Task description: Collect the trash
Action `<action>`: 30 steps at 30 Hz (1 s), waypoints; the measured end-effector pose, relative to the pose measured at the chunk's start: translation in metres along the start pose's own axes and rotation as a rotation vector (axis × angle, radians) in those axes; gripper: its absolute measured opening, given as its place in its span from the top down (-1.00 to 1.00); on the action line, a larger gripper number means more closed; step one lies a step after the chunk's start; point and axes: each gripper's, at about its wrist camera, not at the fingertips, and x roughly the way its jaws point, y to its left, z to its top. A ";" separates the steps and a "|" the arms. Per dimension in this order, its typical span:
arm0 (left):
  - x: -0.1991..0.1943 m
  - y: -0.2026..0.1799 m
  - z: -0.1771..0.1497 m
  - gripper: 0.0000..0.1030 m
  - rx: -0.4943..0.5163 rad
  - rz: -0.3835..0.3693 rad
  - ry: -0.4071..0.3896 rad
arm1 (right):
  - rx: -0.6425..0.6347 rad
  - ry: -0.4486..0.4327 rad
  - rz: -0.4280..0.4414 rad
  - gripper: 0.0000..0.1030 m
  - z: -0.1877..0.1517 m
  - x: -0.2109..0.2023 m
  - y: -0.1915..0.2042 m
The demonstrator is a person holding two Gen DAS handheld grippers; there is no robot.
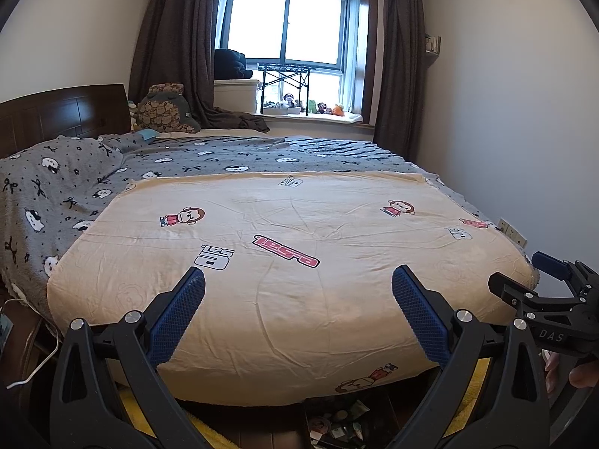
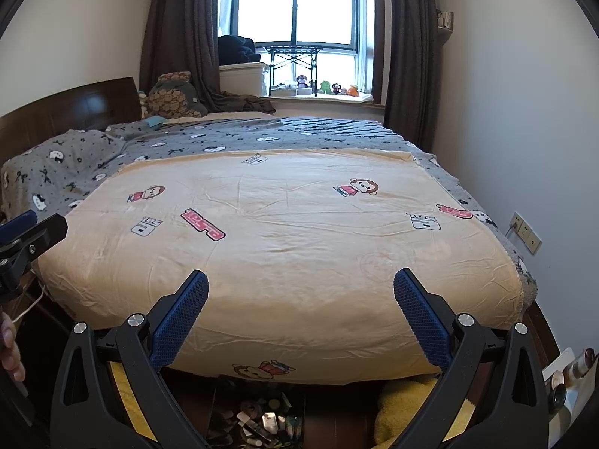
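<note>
My left gripper (image 1: 298, 280) is open and empty, held above the foot of a bed with a cream cartoon-print sheet (image 1: 292, 262). My right gripper (image 2: 300, 282) is also open and empty over the same sheet (image 2: 299, 232); it shows at the right edge of the left wrist view (image 1: 524, 277). On the floor below the bed's foot lies a dark box of mixed small trash (image 2: 262, 422), also seen in the left wrist view (image 1: 340, 426). No trash shows on the bed.
A grey patterned blanket (image 1: 224, 157) covers the far half of the bed. A dark wooden headboard (image 1: 63, 112) is at left. Yellow fluffy fabric (image 2: 404, 400) lies on the floor. Wall sockets (image 2: 524, 232) are at right. A window sill (image 2: 322, 97) holds toys.
</note>
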 end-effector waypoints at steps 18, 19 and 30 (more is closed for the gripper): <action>-0.002 0.001 0.000 -0.84 -0.009 0.049 -0.019 | 0.005 0.002 0.002 -0.93 -0.001 -0.001 0.000; -0.002 0.001 0.000 -0.84 -0.008 0.057 -0.023 | 0.005 0.002 0.002 -0.93 0.000 0.000 0.000; -0.002 0.007 0.002 -0.84 -0.028 0.053 -0.015 | 0.004 0.004 0.007 -0.93 0.000 0.000 -0.001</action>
